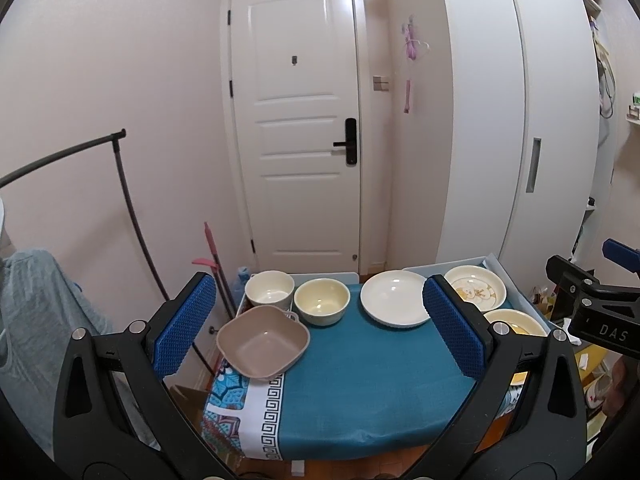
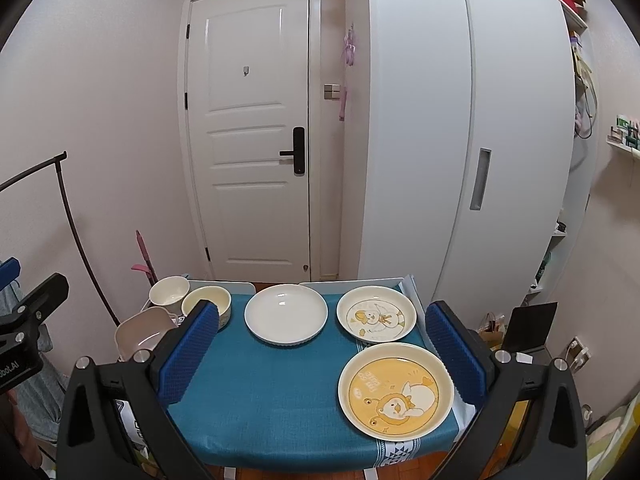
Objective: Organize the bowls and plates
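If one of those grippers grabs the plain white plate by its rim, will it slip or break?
The plain white plate looks glazed and glossy, so probably slippery. It seems ceramic: likely stiff, fairly heavy, breakable if dropped. Its low rim offers little to pinch.

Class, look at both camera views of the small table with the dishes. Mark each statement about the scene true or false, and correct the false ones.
1. Three plates lie on the table's right side. True: the plain white plate, the duck plate and the yellow plate.
2. The brown square bowl is stacked inside a round bowl. False: it sits alone at the table's left edge.
3. The left claw grips a bowl. False: it is open and holds nothing.
4. The right claw is open. True.
5. The door behind the table is shut. True.
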`<state>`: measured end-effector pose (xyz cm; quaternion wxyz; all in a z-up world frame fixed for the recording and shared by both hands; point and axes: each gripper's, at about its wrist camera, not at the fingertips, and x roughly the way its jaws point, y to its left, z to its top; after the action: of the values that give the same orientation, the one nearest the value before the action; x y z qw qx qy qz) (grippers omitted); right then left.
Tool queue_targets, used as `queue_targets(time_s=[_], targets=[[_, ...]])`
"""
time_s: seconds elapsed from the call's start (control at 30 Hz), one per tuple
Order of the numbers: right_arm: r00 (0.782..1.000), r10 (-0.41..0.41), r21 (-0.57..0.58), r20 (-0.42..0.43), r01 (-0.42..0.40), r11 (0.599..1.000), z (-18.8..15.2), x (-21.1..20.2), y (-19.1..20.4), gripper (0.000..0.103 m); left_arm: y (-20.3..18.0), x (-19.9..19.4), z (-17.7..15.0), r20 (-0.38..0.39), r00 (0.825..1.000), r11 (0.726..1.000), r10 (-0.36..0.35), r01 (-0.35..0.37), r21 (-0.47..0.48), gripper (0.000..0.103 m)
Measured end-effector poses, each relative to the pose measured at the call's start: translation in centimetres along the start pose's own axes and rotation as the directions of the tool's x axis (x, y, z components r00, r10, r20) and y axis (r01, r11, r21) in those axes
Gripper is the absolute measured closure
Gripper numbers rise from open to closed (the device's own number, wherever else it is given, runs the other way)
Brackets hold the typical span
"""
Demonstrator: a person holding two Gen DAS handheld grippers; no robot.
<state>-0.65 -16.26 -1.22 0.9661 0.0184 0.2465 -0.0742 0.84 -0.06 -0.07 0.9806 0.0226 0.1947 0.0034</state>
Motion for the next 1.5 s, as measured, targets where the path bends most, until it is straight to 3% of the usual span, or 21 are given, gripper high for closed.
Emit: queue_targets(time_s=[1.5], targets=[[1.000,0.008,-0.007,-0.026,-0.008,1.000,1.2,1.4,0.3,0.000,0.2,1.9,0.6,-0.012,1.000,1.000,0.009,-0.009,0.007,0.000]])
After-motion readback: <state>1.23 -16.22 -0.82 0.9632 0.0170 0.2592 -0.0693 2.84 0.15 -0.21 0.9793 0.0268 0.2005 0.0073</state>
